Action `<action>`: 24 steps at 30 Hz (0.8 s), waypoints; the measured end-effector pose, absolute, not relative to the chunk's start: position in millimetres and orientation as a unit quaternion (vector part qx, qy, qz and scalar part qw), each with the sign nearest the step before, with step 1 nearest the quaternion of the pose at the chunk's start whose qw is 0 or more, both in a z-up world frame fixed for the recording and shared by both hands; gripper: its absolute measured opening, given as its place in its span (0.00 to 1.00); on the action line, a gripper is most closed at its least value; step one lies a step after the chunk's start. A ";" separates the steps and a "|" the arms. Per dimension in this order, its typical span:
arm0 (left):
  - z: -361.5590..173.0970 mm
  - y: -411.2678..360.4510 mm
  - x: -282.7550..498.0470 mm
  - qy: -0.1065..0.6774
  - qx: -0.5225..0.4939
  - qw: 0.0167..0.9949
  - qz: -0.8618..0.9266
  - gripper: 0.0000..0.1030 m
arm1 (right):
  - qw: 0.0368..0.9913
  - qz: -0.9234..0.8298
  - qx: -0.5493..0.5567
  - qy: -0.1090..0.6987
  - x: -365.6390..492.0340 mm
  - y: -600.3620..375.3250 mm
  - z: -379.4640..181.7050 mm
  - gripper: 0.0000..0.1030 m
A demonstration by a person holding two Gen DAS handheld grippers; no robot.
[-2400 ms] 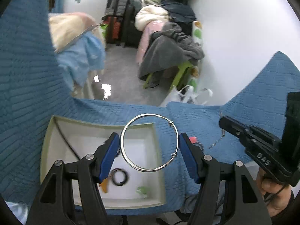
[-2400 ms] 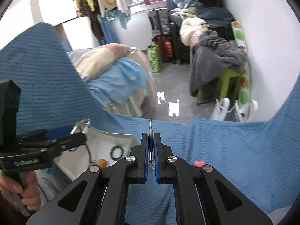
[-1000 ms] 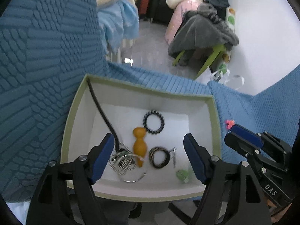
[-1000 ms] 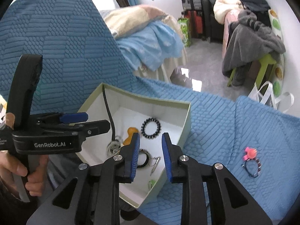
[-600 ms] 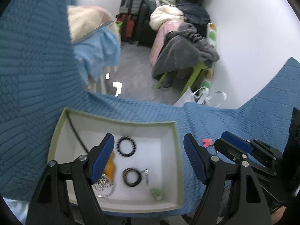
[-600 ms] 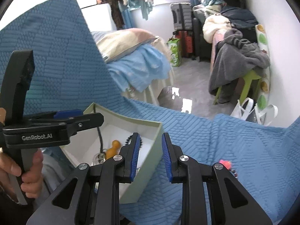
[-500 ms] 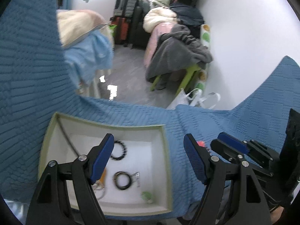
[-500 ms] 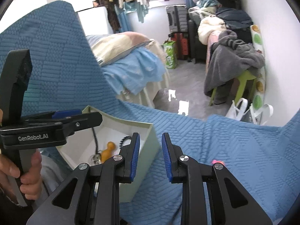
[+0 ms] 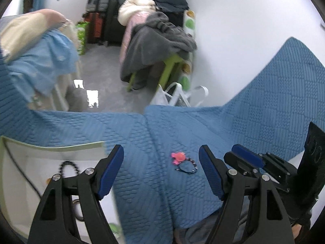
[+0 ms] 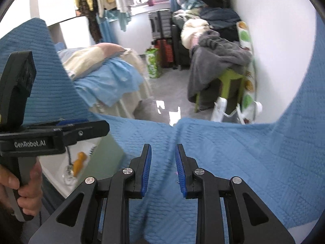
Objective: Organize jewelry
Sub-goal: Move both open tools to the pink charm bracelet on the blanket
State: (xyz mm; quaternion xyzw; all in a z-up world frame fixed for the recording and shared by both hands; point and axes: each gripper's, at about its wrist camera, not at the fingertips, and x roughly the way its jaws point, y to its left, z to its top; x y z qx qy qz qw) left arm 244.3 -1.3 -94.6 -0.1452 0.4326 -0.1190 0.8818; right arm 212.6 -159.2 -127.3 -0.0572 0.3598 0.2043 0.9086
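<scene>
The left claw (image 9: 161, 170) stands wide apart with nothing between its blue pads, and it frames the one piece not yet put away: a small bracelet (image 9: 185, 165) of dark beads with a pink charm (image 9: 178, 156), lying flat on the blue quilted cover (image 9: 254, 126) just ahead of the claw and nearer its right finger. The right claw (image 10: 162, 168) is parted only a narrow way and is likewise empty; from its own view the bracelet is almost hidden behind its right finger. The white tray (image 9: 50, 148) with the green rim sits to the left on the same cover, already holding a black bead ring (image 9: 68, 167) and an orange piece (image 10: 78, 161) among other bits.

The bracelet looks very light and limp, a thin cord that will sag and slip if pinched at one strand. The cover under it is soft and ridged, so a claw pressing down may catch cloth too. The charm seems the firmest, thickest part, so I judge that the better place to take hold, closing gently
</scene>
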 end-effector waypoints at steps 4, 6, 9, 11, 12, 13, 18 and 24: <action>-108.1 -25.1 260.3 0.449 -0.140 0.872 -0.137 0.74 | 0.905 0.186 -0.052 0.378 218.0 -179.6 -146.1 0.22; -119.1 -35.9 269.7 0.464 -0.140 0.862 -0.147 0.72 | 0.901 0.184 -0.049 0.390 223.4 -187.6 -156.5 0.22; -139.2 -49.8 282.2 0.494 -0.141 0.843 -0.159 0.62 | 0.894 0.179 -0.051 0.408 232.9 -195.2 -173.4 0.21; -152.9 -57.5 288.9 0.513 -0.142 0.831 -0.161 0.59 | 0.889 0.178 -0.050 0.420 236.8 -199.0 -185.0 0.21; -160.6 -61.4 291.3 0.523 -0.145 0.824 -0.163 0.58 | 0.884 0.178 -0.051 0.429 240.2 -201.6 -193.1 0.21; -166.7 -65.6 294.5 0.531 -0.144 0.818 -0.164 0.56 | 0.881 0.179 -0.051 0.434 242.3 -202.7 -198.1 0.21; -199.4 -81.2 308.0 0.564 -0.136 0.798 -0.162 0.49 | 0.866 0.182 -0.041 0.464 256.3 -210.2 -228.5 0.21; -217.9 -78.6 313.9 0.579 -0.148 0.787 -0.158 0.49 | 0.857 0.185 -0.049 0.479 273.2 -205.5 -249.5 0.16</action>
